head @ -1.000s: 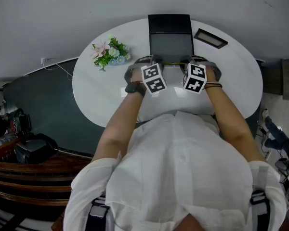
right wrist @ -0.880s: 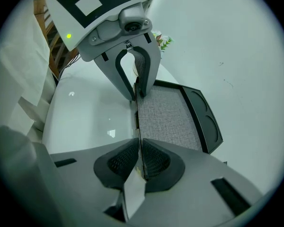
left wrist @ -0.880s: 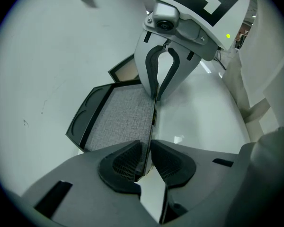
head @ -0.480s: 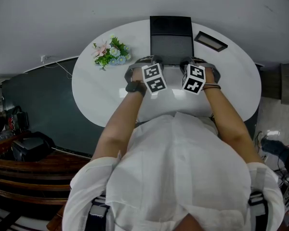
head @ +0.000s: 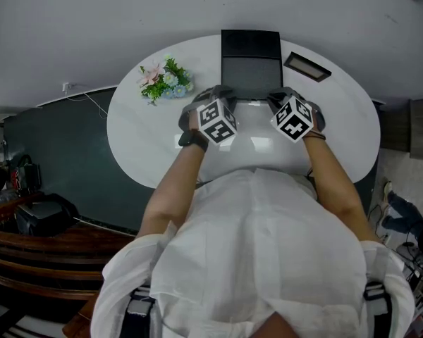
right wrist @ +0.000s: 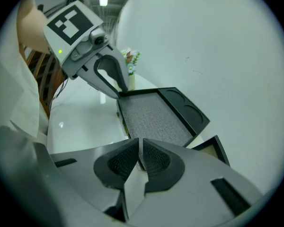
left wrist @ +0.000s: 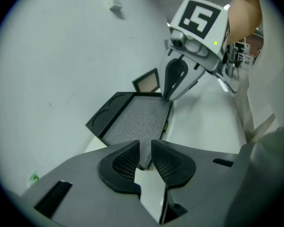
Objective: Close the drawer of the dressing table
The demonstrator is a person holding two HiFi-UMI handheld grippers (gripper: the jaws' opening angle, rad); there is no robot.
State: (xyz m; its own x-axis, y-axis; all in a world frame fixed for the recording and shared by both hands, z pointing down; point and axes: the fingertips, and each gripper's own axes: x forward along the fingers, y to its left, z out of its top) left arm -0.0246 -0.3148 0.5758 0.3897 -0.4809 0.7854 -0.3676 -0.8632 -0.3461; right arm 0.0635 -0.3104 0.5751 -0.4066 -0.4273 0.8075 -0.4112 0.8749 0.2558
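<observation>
A black drawer panel [head: 251, 72] with a grey textured inside lies in the back middle of the white oval dressing table [head: 148, 139]. My left gripper [head: 228, 96] is at its near left corner and my right gripper [head: 274, 97] at its near right corner. In the left gripper view the left gripper [left wrist: 145, 155] has its jaws nearly together, with the panel's [left wrist: 132, 119] near edge in the narrow gap. In the right gripper view the right gripper [right wrist: 140, 157] pinches the panel's [right wrist: 154, 119] near edge the same way. Each view shows the other gripper's tip on that edge.
A small bunch of flowers [head: 162, 78] stands at the back left of the table. A dark rectangular frame [head: 307, 66] lies at the back right, close to the panel. A wall rises right behind the table. The person's body fills the near side.
Both grippers have rolled outward about their own axes, the marker cubes turning with them, and have risen a little at the panel's near edge.
</observation>
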